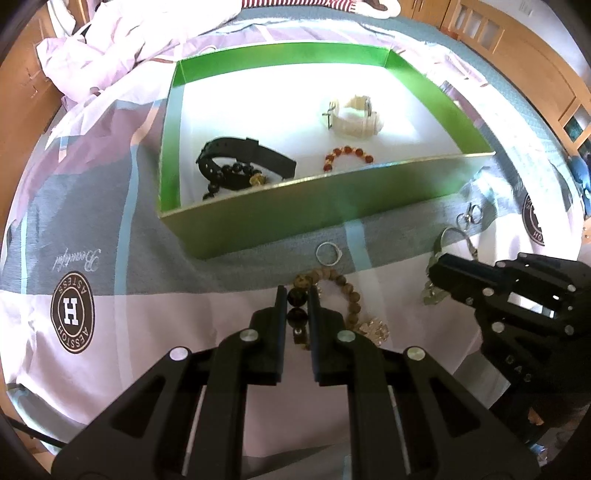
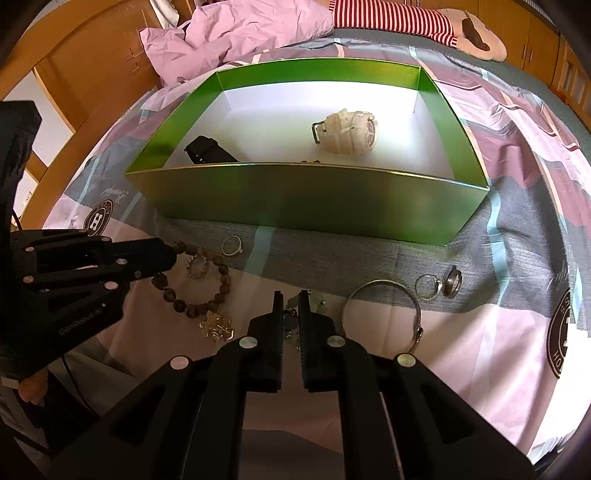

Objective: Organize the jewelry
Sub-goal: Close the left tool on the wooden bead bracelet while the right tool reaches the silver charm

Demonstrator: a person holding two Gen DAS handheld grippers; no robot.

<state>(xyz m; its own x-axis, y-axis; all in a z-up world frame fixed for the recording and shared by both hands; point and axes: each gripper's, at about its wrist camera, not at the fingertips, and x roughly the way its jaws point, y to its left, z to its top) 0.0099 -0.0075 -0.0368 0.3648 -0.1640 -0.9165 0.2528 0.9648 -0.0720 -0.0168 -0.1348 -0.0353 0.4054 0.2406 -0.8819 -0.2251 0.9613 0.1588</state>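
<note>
A green box [image 1: 325, 206] [image 2: 306, 199] on the bed holds a white watch [image 1: 354, 116] [image 2: 349, 131], a black watch [image 1: 243, 158] [image 2: 207, 149], black beads [image 1: 232, 173] and a red bead bracelet [image 1: 347, 157]. My left gripper [image 1: 297, 295] [image 2: 166, 254] is shut on the brown bead bracelet [image 1: 332, 280] [image 2: 195, 284] lying before the box. My right gripper [image 2: 290, 299] [image 1: 434, 273] is shut on a pale green stone chain [image 2: 295, 314] [image 1: 434, 293] beside a silver bangle [image 2: 382, 306].
A silver ring [image 1: 328, 254] [image 2: 232, 245] and a gold ornament [image 1: 373, 328] [image 2: 216, 328] lie near the bracelet. Two rings [image 2: 437, 284] [image 1: 469, 218] lie at the right. A crumpled pink quilt [image 2: 240, 33] and a plush toy [image 2: 472, 33] lie behind the box.
</note>
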